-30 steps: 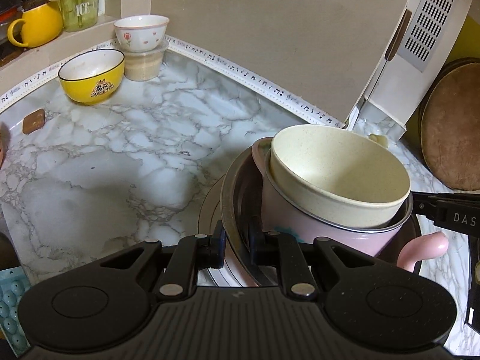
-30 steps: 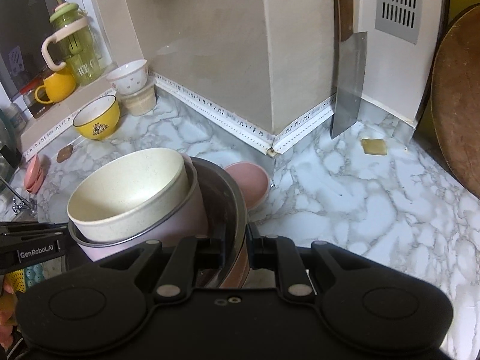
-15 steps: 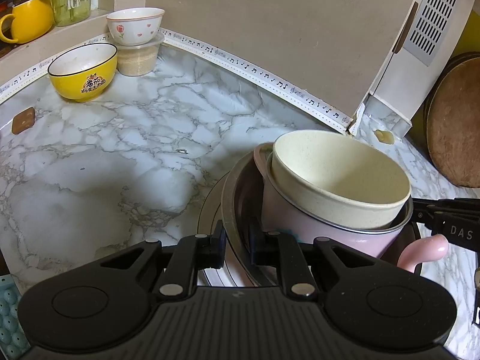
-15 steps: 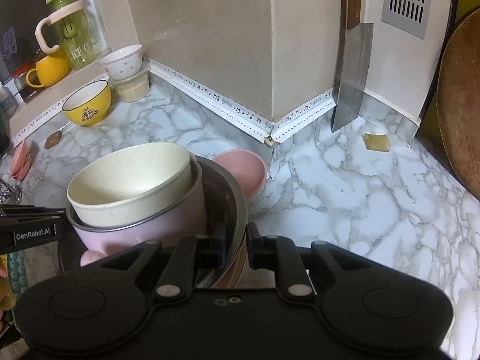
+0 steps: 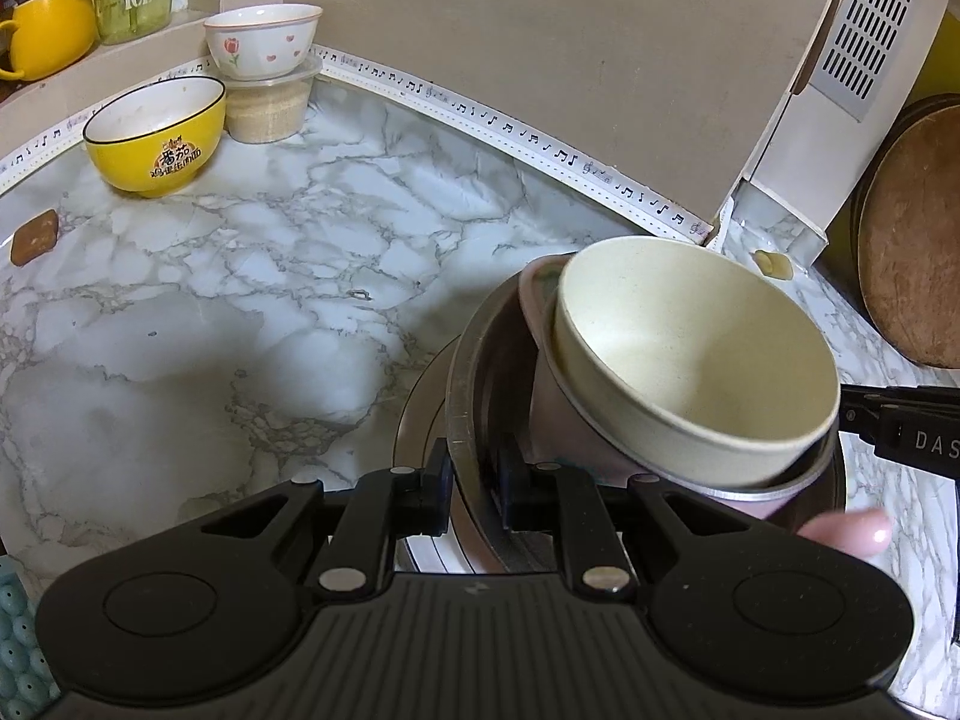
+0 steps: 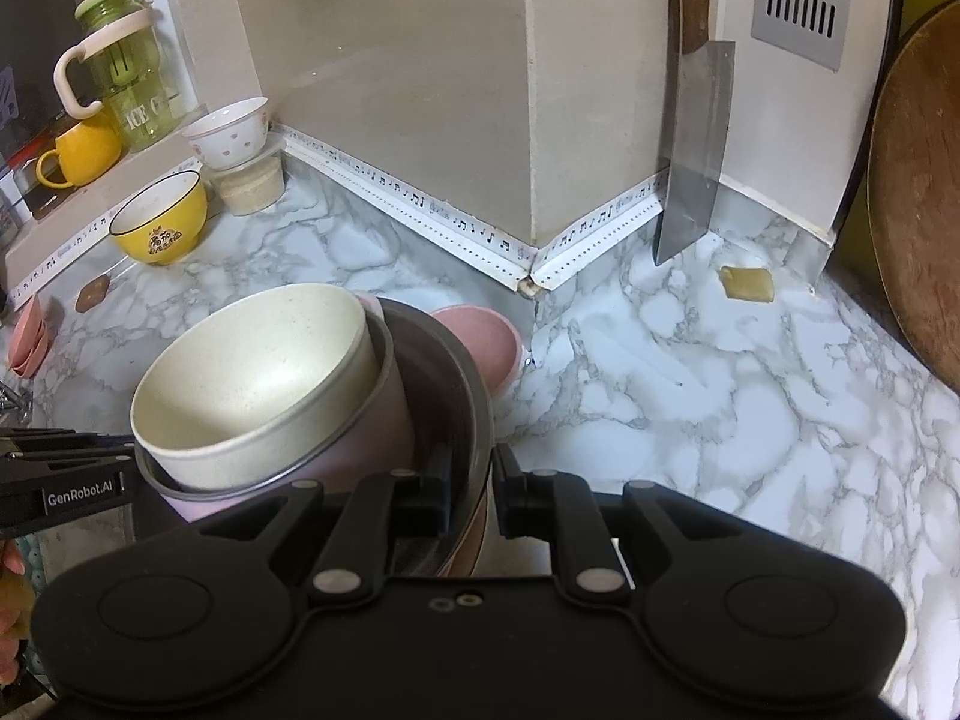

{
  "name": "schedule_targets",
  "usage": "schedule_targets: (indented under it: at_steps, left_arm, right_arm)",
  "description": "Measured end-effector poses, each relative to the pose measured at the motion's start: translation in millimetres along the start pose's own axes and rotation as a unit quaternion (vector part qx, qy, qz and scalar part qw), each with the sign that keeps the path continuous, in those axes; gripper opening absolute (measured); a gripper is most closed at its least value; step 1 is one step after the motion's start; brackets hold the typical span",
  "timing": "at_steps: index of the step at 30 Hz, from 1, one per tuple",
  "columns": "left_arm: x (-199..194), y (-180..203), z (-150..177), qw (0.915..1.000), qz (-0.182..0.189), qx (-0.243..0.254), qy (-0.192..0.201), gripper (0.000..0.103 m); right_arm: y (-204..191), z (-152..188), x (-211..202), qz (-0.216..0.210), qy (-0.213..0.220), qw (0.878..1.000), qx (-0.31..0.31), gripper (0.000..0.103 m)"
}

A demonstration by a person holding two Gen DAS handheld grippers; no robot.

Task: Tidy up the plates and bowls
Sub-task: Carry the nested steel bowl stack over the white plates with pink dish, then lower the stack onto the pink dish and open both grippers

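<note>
A steel bowl (image 5: 463,384) carries a pink bowl (image 5: 561,414) with a cream bowl (image 5: 690,354) nested in it, leaning to one side. Under it shows the edge of a pale plate (image 5: 420,414). My left gripper (image 5: 474,486) is shut on the steel bowl's rim. On the opposite rim of the steel bowl (image 6: 477,402) my right gripper (image 6: 471,492) is shut too, with the cream bowl (image 6: 252,384) to its left. Whether the stack rests on the marble counter (image 5: 240,312) I cannot tell.
A yellow bowl (image 5: 156,138) and a white heart-patterned bowl (image 5: 261,45) on a lidded tub (image 5: 270,105) stand at the back left. A small pink bowl (image 6: 486,342) sits just behind the stack. A cleaver (image 6: 696,150) and a round wooden board (image 6: 918,192) lean at the right.
The held stack has sunk a little and shifted toward the back wall, and the cream bowl leans more. Both grips on the rim are unchanged.
</note>
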State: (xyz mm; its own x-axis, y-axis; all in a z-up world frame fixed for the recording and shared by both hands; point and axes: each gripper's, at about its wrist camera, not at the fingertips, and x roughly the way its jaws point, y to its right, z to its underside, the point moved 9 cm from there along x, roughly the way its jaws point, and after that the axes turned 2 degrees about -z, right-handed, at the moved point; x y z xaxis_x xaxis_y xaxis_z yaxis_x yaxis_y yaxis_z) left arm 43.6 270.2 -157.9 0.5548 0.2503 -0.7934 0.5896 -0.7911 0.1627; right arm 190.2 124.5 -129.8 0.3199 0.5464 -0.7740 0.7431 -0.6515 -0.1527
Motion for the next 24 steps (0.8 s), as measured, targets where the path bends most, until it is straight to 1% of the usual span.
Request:
schedule_targets:
  at_steps: [5, 12, 17, 19, 21, 24]
  left_arm:
    - [-1.8, 0.3, 1.8, 1.0000, 0.002, 0.004, 0.000, 0.014]
    - [-6.3, 1.2, 5.2, 1.0000, 0.001, 0.003, -0.001, 0.014]
    - [-19.0, 0.4, 6.5, 0.9998, -0.006, 0.015, 0.012, 0.015]
    - [-25.1, -0.5, 7.0, 0.9996, -0.008, 0.019, 0.017, 0.018]
    - [-31.7, -2.7, 7.6, 0.9995, -0.012, 0.020, 0.024, 0.025]
    - [-42.3, -5.1, 8.6, 0.9991, -0.016, 0.020, 0.033, 0.032]
  right_arm:
    - [2.3, 2.7, -0.5, 0.003, -0.002, 1.000, 0.008, 0.016]
    - [4.4, 6.4, -5.3, -0.005, -0.002, 1.000, 0.020, 0.017]
    - [6.8, 7.4, -17.6, -0.009, 0.006, 1.000, 0.024, 0.017]
    - [7.6, 8.1, -24.6, -0.007, 0.013, 1.000, 0.021, 0.017]
    - [7.6, 9.7, -32.3, -0.007, 0.019, 1.000, 0.017, 0.017]
    - [6.2, 11.5, -44.6, -0.012, 0.032, 0.999, 0.015, 0.017]
